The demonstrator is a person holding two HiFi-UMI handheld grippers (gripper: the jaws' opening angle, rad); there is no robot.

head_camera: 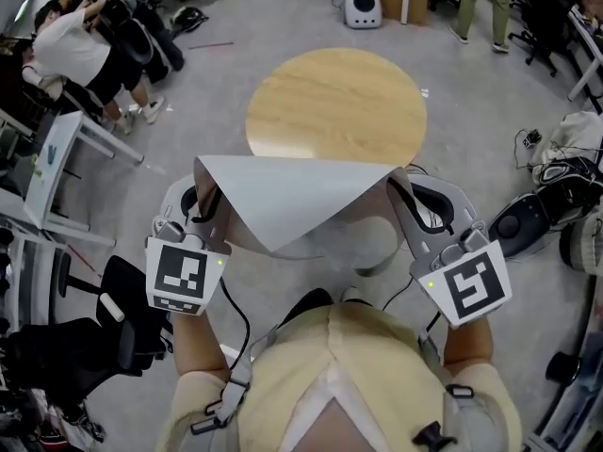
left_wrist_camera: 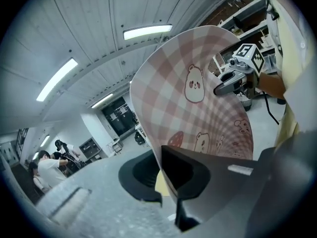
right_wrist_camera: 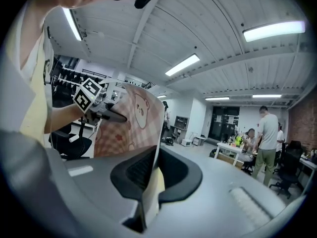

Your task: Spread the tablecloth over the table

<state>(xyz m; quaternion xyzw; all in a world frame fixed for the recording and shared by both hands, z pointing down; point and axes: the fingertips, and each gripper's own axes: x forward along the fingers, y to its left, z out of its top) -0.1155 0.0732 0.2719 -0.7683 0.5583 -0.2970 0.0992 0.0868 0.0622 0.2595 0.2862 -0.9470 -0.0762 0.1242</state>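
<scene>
I hold the tablecloth (head_camera: 292, 196) stretched in the air between both grippers, its plain white underside facing up in the head view. Its middle sags in a fold toward my chest. In the left gripper view the pink check cloth with bear prints (left_wrist_camera: 198, 98) rises from the left gripper (left_wrist_camera: 161, 172), which is shut on its edge. The right gripper (right_wrist_camera: 151, 175) is shut on the other edge of the cloth (right_wrist_camera: 131, 118). The left gripper (head_camera: 201, 199) and right gripper (head_camera: 407, 188) hang just short of the round wooden table (head_camera: 334, 106), whose top is bare.
A person (head_camera: 80, 50) sits by a desk at the far left, and another stands at the back right (head_camera: 485, 3). A white device (head_camera: 363, 8) stands on the floor beyond the table. Office chairs (head_camera: 57, 347) and cables (head_camera: 556, 172) flank me.
</scene>
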